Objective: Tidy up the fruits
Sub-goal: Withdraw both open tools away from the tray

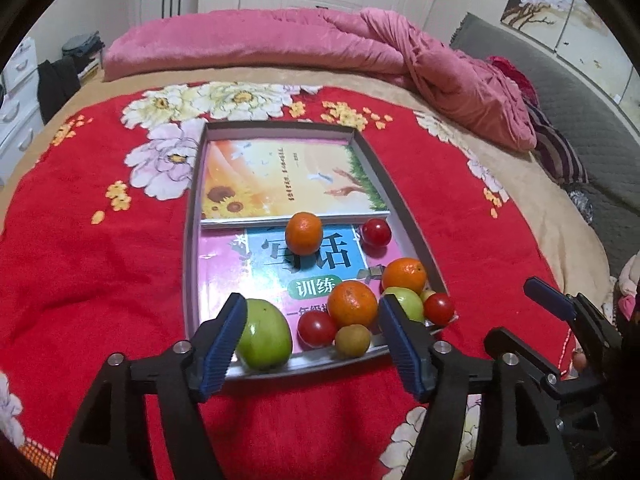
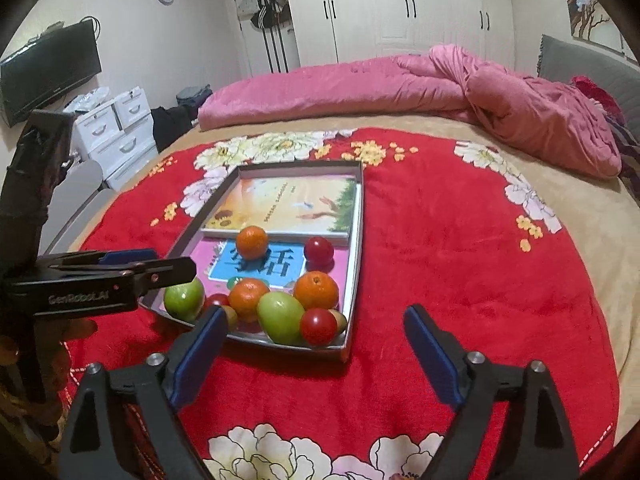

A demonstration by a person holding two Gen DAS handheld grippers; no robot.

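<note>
Tray (image 1: pixel 192 248) (image 2: pixel 356 240): lying on the red flowered blanket (image 1: pixel 100 280) (image 2: pixel 460 260) on the bed, and holding two books and all the fruit.

Sunflower book (image 1: pixel 280 176) (image 2: pixel 288 204): resting in the tray's far half. Pink book (image 1: pixel 224 264) (image 2: pixel 208 254): lying in the tray's near half, under the fruit.

Fruit, placed relative to the tray:
- Large green fruit (image 1: pixel 266 334) (image 2: pixel 184 298): sitting in the near left corner.
- Three oranges: one (image 1: pixel 304 233) (image 2: pixel 252 242) sitting mid-tray at the sunflower book's edge, one (image 1: pixel 353 303) (image 2: pixel 248 298) and one (image 1: pixel 404 275) (image 2: pixel 316 290) sitting toward the near right.
- Red tomatoes: one (image 1: pixel 376 233) (image 2: pixel 319 251) sitting by the right wall, one (image 1: pixel 317 328) beside the nearer orange, one (image 1: pixel 439 309) (image 2: pixel 318 326) at the near right corner.
- Second green fruit (image 1: pixel 408 300) (image 2: pixel 280 316) and a small brownish fruit (image 1: pixel 353 340): sitting in the near right cluster.

Left hand-held gripper (image 1: pixel 312 344) (image 2: pixel 132 258): hanging wide open at the tray's near edge, its left finger (image 1: pixel 222 344) overlapping the large green fruit in view, gripping nothing.

Right hand-held gripper (image 2: pixel 316 360) (image 1: pixel 548 300): hanging wide open just short of the tray's near right corner, holding nothing.
</note>
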